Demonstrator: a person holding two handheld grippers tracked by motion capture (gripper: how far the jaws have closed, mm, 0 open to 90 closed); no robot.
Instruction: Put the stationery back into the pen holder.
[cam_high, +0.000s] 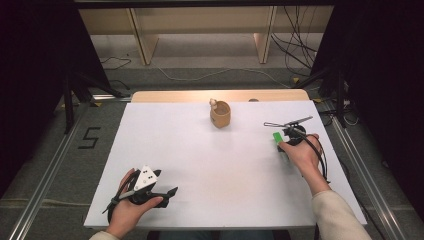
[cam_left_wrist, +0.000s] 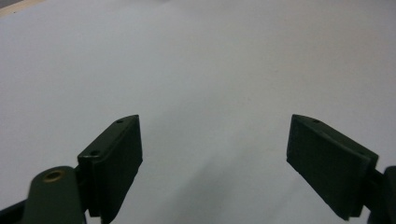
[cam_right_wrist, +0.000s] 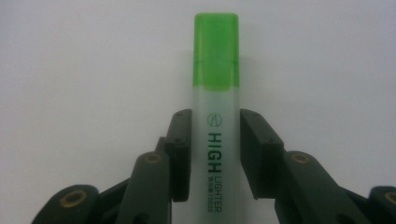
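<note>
A green-capped highlighter (cam_right_wrist: 216, 93) with a white barrel lies on the white table, and my right gripper (cam_right_wrist: 215, 140) is shut on its barrel, both pads pressing its sides. From above, its green cap (cam_high: 278, 137) pokes out to the left of my right gripper (cam_high: 291, 135) at the table's right side. A tan wooden cup (cam_high: 220, 114) stands at the far middle, well left of that hand. My left gripper (cam_left_wrist: 215, 154) stands open over bare table, nothing between its pads. Seen from above, it (cam_high: 167, 192) rests near the front left edge.
The white table top (cam_high: 200, 165) spans most of the high view, with a wooden strip along its far edge. A thin dark wire object (cam_high: 287, 123) lies just beyond my right hand. Cables trail on the floor behind the table, and metal rails run along both sides.
</note>
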